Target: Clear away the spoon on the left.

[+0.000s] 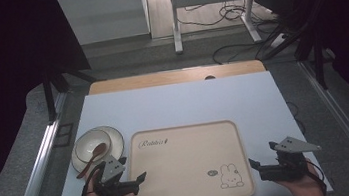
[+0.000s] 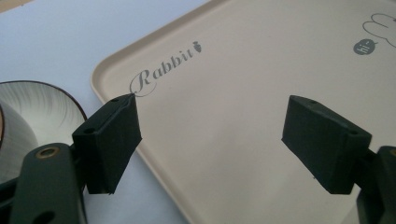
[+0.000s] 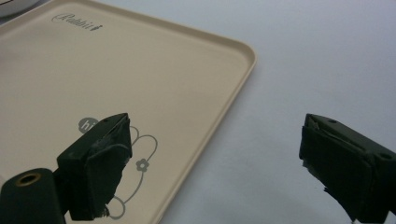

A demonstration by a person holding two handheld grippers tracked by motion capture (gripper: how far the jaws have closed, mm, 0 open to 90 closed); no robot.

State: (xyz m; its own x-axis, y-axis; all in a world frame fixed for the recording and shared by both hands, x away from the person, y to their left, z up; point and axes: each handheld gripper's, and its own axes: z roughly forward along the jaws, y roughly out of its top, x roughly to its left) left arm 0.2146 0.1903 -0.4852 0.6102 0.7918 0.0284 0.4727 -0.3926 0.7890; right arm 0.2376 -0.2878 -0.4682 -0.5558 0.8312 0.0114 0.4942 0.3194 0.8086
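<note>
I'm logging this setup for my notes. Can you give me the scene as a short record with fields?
surface: pale blue table
centre: beige tray, bare, with Rabbit lettering and a rabbit drawing
left of tray: white bowl on a plate, brown spoon resting in the bowl
left gripper: open, fingers over the tray's near left edge, holding nothing
right gripper: open, at the tray's near right edge, holding nothing

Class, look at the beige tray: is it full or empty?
Empty: the tray shows bare beige surface with printed lettering and a rabbit drawing; nothing lies on it.
</note>
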